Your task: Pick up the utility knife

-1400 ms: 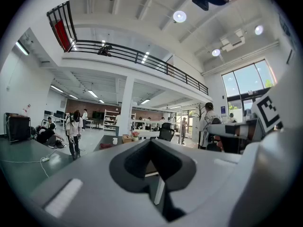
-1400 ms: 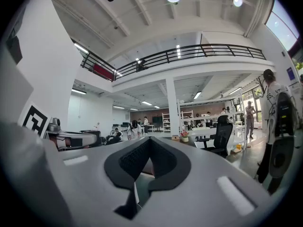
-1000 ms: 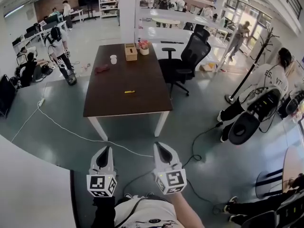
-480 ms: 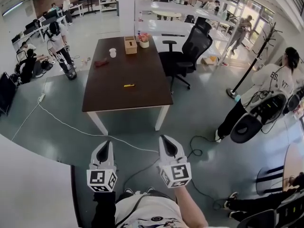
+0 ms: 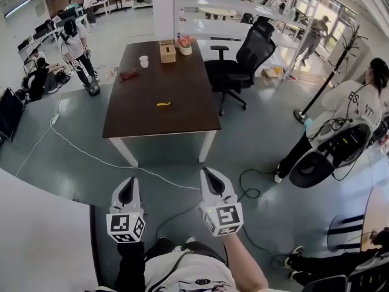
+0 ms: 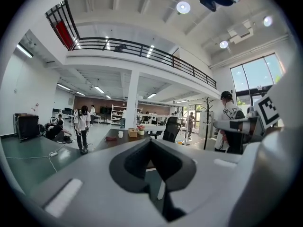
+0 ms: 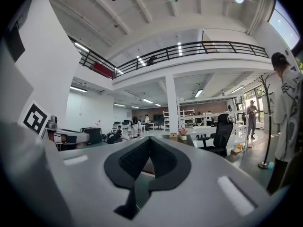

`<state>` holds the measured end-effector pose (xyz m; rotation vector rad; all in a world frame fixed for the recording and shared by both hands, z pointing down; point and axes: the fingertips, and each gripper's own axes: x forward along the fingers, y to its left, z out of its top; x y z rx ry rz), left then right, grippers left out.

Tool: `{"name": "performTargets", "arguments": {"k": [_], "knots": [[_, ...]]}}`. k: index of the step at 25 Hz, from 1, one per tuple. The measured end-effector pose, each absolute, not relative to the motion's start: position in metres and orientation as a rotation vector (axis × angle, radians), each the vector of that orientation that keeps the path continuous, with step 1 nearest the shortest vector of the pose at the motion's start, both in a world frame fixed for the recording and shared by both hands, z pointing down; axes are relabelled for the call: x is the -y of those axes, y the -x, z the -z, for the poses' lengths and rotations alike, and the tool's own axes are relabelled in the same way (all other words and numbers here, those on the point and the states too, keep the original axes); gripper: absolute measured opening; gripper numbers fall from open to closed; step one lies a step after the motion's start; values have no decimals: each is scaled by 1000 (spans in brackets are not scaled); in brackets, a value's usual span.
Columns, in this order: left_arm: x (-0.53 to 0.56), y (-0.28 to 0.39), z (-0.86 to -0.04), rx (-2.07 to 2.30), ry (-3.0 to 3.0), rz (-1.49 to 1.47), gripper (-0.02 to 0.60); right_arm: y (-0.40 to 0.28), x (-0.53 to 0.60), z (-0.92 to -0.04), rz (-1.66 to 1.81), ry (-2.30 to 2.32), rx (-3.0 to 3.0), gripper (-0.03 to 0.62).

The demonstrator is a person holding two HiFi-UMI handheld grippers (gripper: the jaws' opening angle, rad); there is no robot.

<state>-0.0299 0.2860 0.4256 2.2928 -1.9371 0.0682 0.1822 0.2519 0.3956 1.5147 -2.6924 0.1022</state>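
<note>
The approach step was in hand: the yellow utility knife (image 5: 163,104) lay mid-desk (image 5: 182,121), well apart from the left claw (image 5: 130,184) and right claw (image 5: 208,176), both closed and empty, so one would next need to reach it and open.

the utility knife (image 5: 163,104) lies near the middle of the table (image 5: 182,119), with a cup (image 5: 143,61), a box (image 5: 167,51) and a flower pot (image 5: 185,46) toward its far end. an office chair (image 5: 246,59) stands just right of the table.
</note>
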Motion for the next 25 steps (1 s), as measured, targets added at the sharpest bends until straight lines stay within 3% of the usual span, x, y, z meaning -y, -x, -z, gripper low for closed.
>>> {"name": "performTargets", "arguments": {"k": [9,25], "knots": [[-262,47,-444,1912,-2241,-127,-2,-165,-222,-415,-185,-1465,2668,2],[-53,114,-429,1836,-2361,-59,-2,-88,-43,-403,-115,-1586,2641,0]]}}
